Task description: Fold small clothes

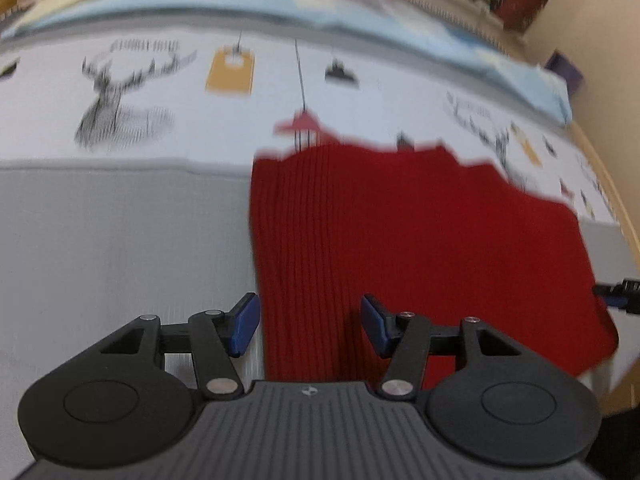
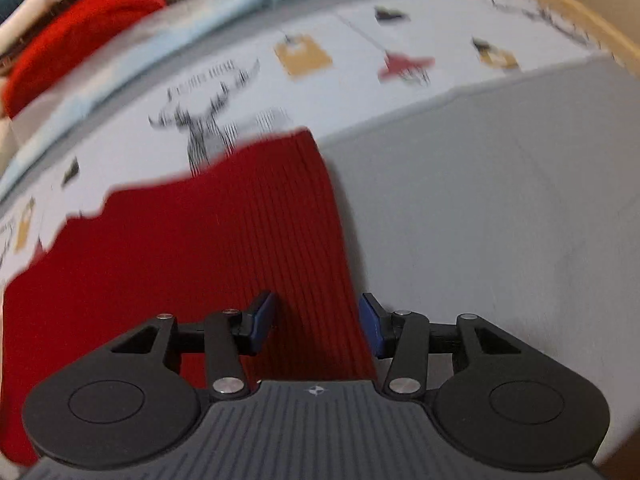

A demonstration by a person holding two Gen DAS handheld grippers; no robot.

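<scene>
A dark red ribbed knit garment (image 1: 400, 240) lies flat on the bed, reaching from the grey band onto the printed sheet. My left gripper (image 1: 310, 326) is open above its near left corner, with the garment's left edge between the blue pads. My right gripper (image 2: 318, 326) is open above the near right corner of the same garment (image 2: 200, 248), with the right edge between its pads. Neither holds cloth. The tip of the right gripper (image 1: 618, 292) shows at the right edge of the left wrist view. Both views are blurred.
The sheet (image 1: 200, 92) has deer and tag prints, with a grey band (image 1: 120, 240) nearer me. A light blue cloth (image 1: 280, 8) and a bright red garment (image 2: 76, 40) lie at the far side. A wooden bed rim (image 2: 560, 4) runs on the right.
</scene>
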